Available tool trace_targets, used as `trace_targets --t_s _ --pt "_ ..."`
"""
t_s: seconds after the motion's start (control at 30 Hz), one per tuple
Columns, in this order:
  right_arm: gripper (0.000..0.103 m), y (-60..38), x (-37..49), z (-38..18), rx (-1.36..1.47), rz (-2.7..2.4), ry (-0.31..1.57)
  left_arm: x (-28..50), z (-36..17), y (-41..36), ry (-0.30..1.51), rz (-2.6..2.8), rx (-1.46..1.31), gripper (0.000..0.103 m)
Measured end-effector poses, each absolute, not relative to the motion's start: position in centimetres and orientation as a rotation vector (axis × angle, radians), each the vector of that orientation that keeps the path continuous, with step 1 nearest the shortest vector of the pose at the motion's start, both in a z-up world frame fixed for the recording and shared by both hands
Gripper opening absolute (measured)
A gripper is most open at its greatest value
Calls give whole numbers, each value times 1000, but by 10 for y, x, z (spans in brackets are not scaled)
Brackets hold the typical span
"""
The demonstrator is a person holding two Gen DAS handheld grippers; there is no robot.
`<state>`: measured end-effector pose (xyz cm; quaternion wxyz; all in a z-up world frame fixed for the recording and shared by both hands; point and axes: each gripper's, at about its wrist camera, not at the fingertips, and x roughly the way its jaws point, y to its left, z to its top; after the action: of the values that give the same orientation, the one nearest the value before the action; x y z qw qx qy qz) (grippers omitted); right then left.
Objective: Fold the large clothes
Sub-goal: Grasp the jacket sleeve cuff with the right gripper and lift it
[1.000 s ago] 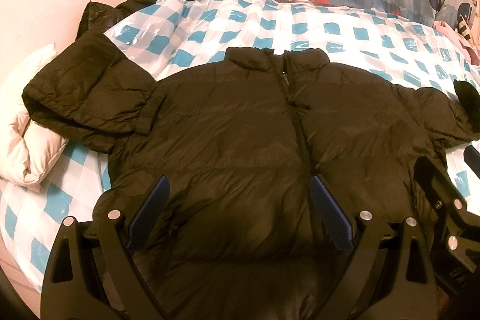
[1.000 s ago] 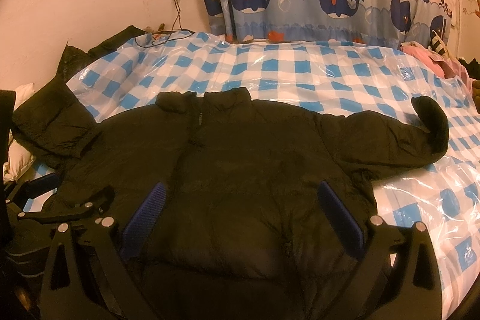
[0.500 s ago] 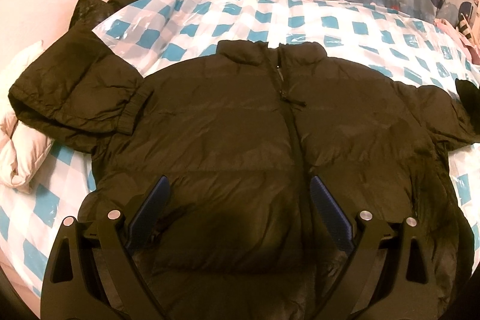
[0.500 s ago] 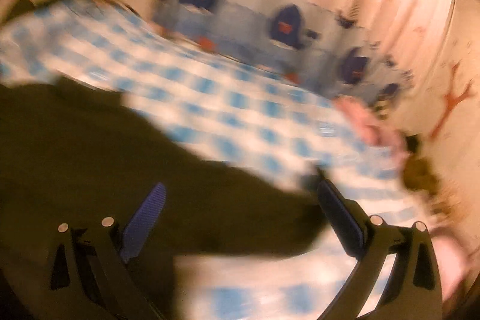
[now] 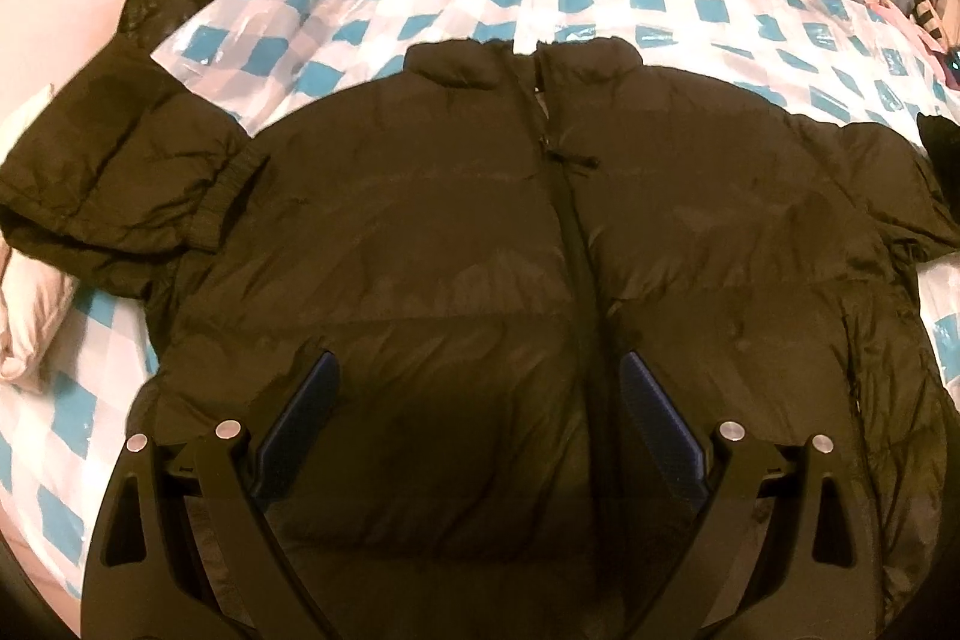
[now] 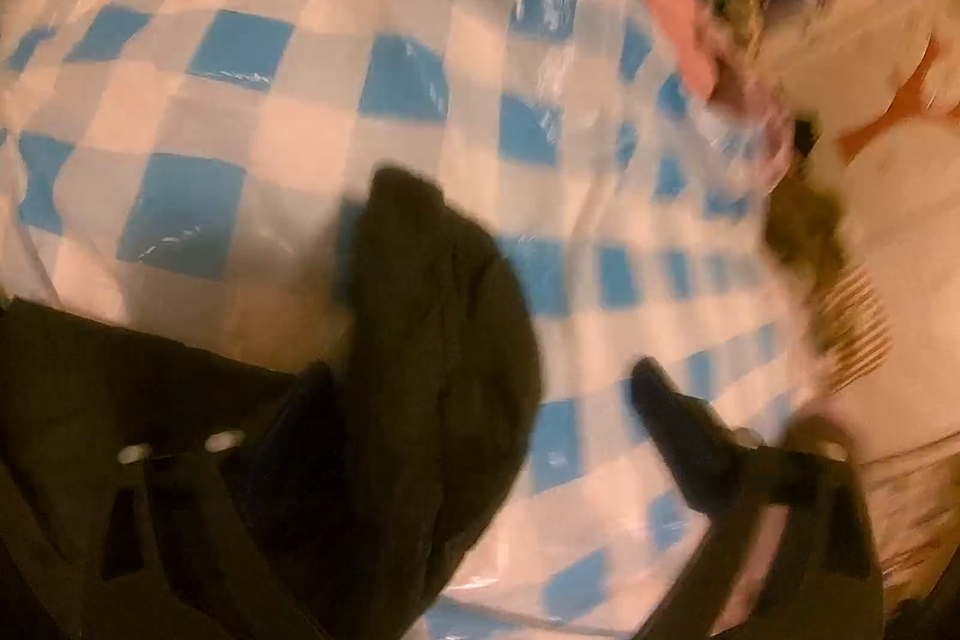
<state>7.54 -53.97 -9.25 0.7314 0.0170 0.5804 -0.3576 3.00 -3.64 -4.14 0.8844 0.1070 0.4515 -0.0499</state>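
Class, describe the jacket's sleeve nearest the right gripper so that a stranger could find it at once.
Start at the blue-and-white checked bedcover. The dark puffer jacket lies on it, and this sleeve stretches away from the body. Unlike the other sleeve, its cuff lies between the open right gripper jaws.

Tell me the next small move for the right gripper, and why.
Probably close on the sleeve. The right gripper is open with the sleeve's cuff end lying between its fingers, and the jacket lies flat and unfolded, so gripping the sleeve lets it fold inward.
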Motion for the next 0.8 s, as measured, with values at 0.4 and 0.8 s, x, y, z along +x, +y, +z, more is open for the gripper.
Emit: trace_targets --t_s 0.4,0.8 --pt "7 -655 -144 -45 943 -572 365 23 -45 -47 920 -126 176 91" --pt "7 -700 -235 -147 1228 -709 338 2 -47 -77 926 -195 232 91"
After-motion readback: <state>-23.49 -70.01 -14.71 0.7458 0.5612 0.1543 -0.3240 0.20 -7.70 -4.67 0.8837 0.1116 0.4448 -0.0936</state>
